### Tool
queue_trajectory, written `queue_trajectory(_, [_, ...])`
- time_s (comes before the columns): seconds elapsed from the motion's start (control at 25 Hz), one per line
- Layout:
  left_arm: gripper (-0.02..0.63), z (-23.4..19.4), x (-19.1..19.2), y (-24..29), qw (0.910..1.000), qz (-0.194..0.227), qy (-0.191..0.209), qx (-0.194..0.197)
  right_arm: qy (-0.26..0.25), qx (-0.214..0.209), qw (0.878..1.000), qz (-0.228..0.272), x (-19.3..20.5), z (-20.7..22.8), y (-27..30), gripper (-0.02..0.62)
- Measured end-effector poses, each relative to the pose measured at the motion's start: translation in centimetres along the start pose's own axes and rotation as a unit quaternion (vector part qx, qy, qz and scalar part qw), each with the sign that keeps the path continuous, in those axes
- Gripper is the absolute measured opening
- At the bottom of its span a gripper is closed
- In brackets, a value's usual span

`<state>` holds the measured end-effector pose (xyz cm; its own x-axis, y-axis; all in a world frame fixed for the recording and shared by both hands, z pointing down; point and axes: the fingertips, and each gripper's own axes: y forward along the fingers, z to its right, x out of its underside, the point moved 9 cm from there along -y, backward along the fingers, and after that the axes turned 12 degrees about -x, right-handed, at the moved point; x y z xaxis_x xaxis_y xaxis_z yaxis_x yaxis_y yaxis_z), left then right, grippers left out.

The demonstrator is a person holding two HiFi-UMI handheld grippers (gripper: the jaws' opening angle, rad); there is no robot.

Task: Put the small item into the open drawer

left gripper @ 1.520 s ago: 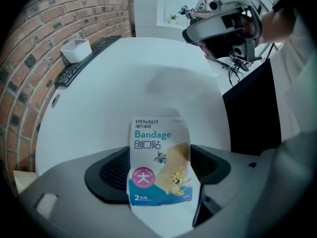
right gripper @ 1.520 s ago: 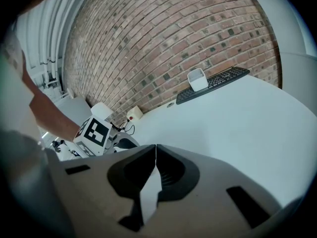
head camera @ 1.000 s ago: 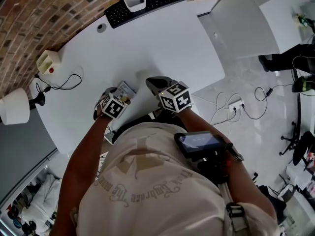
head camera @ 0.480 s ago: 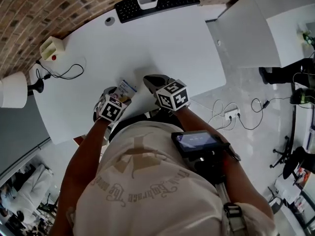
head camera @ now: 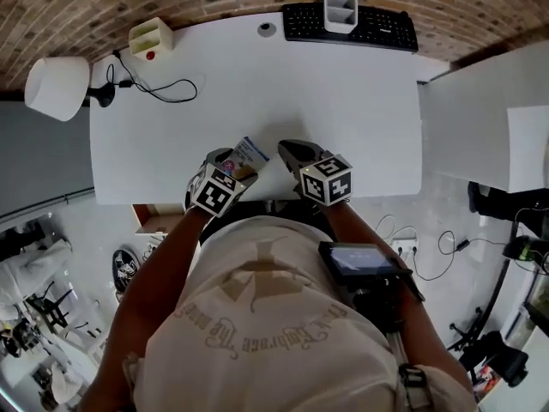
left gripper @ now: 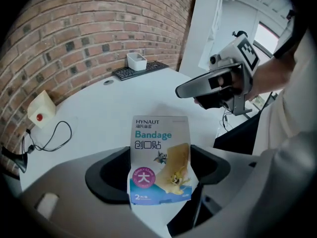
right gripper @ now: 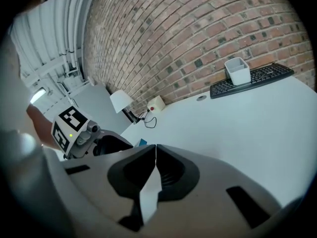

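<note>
Both grippers are hovering at the counter's (head camera: 343, 101) near edge, with wide bare surface lying ahead. The left gripper's (left gripper: 160, 151) fingers are clamping the bandage packet (left gripper: 158, 133) upright. The right gripper's (right gripper: 154, 150) fingers are pressing together, holding nothing. A keyboard (head camera: 352, 24) is sitting along the far edge.

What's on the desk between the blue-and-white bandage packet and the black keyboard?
Nothing; the head view shows bare white desk between the bandage packet and the black keyboard.
</note>
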<state>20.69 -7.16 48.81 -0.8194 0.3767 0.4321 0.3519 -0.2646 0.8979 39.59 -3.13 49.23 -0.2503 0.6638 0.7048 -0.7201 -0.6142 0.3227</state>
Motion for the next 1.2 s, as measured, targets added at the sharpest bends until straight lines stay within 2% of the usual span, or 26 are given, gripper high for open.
queue_trajectory(0.2, [0.377, -0.5, 1.9, -1.1, 0.999, 0.009, -0.042, -0.014, -0.01, -0.019, 1.0, -0.021, 0.2, -0.8, 1.6, 0.006])
queue_trajectory(0.44, [0.377, -0.5, 3.8, -2.3, 0.9943, 0.005, -0.099, -0.041, -0.015, -0.064, 0.996, -0.057, 0.1, -1.4, 3.6, 0.006])
queue_trajectory(0.92, [0.377, -2.5, 6.2, -3.6, 0.9876, 0.014, -0.145, -0.057, -0.028, -0.08, 0.993, -0.079, -0.6, -3.0, 6.9, 0.006])
queue_trajectory(1.2, [0.377, -4.1, 9.4, -5.6, 0.9851, 0.025, -0.156, -0.068, -0.047, -0.084, 0.991, -0.09, -0.6, -5.7, 9.8, 0.006])
